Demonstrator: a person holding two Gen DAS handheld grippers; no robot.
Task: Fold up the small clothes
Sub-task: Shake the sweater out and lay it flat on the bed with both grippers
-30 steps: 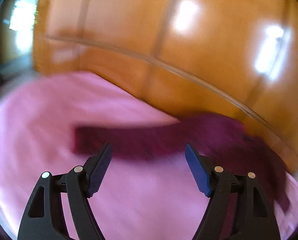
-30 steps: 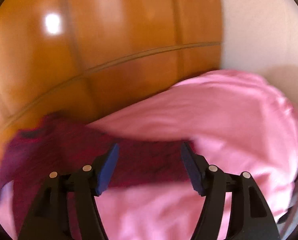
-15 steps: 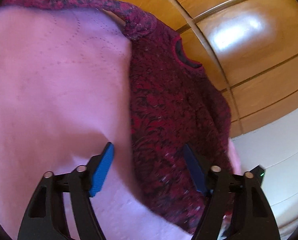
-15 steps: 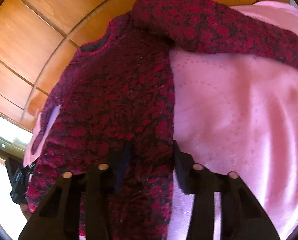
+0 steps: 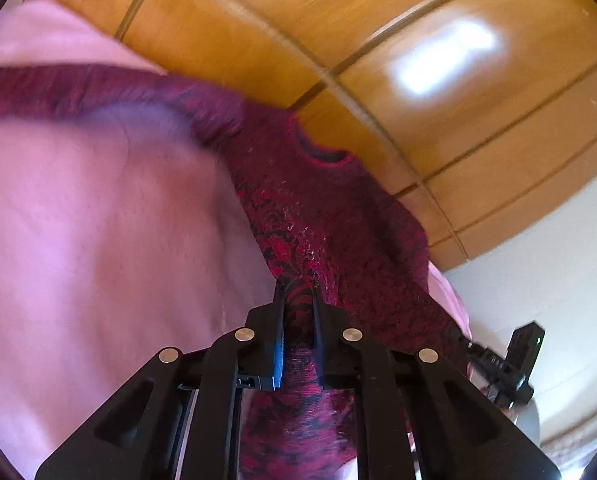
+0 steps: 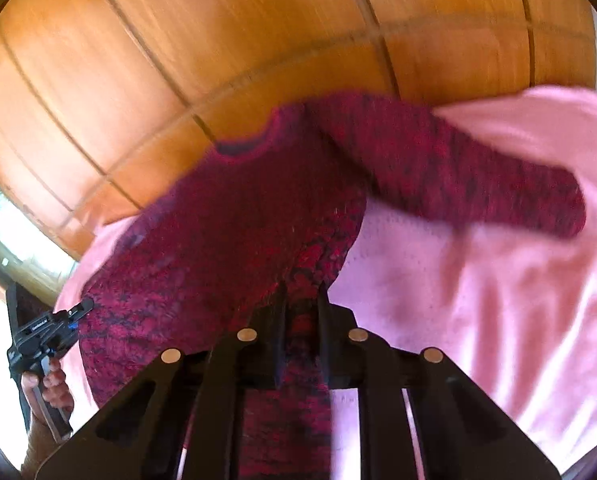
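Observation:
A dark red knit sweater (image 5: 338, 216) lies face up on a pink bedspread (image 5: 98, 240), collar (image 5: 324, 152) toward the wooden panelling. My left gripper (image 5: 298, 286) is shut on the sweater's lower edge, and knit fabric bunches between its pads. One sleeve (image 5: 78, 88) stretches out to the left. In the right wrist view the sweater (image 6: 238, 232) fills the middle. My right gripper (image 6: 302, 292) is shut on the hem at the opposite corner. The other sleeve (image 6: 478, 184) lies out to the right. Each gripper shows in the other's view: left (image 6: 85, 304), right (image 5: 471, 346).
Glossy wooden panelling (image 5: 418, 60) rises just behind the bed, close to the sweater's collar. A white wall (image 5: 538, 260) lies off the bed's right side. A person's hand (image 6: 50, 388) holds the left gripper's handle. Pink bedspread (image 6: 498, 300) spreads wide to the right.
Both grippers tipped down from the panelling toward the sweater, moved onto its lower edge and went from wide open to shut on the fabric.

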